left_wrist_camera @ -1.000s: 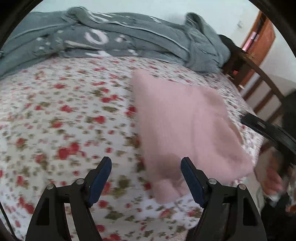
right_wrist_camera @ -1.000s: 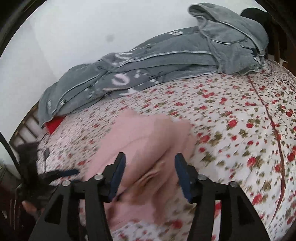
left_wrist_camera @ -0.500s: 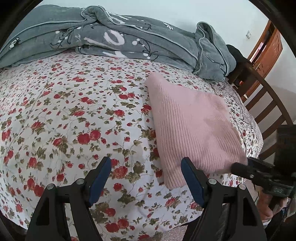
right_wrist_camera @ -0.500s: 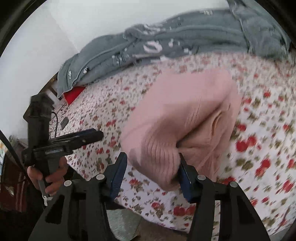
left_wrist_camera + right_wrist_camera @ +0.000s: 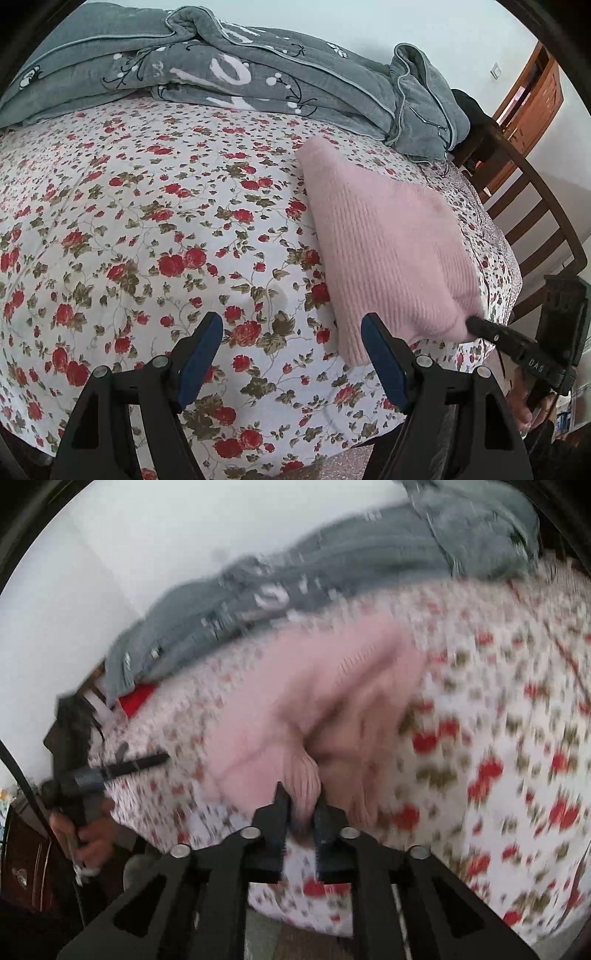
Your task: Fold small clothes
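Pink sweater [image 5: 306, 716] corner (ribbed) inside right claw [image 5: 301, 805]

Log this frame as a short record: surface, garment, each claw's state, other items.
surface: bed with floral sheet
garment: pink sweater, folded, lying near the bed's edge
right claw: jaws have just been closing, now pinching the sweater's near corner
left claw: open, empty, over the sheet beside the sweater
other: grey blanket bunched at the far side; wooden chair next to the bed
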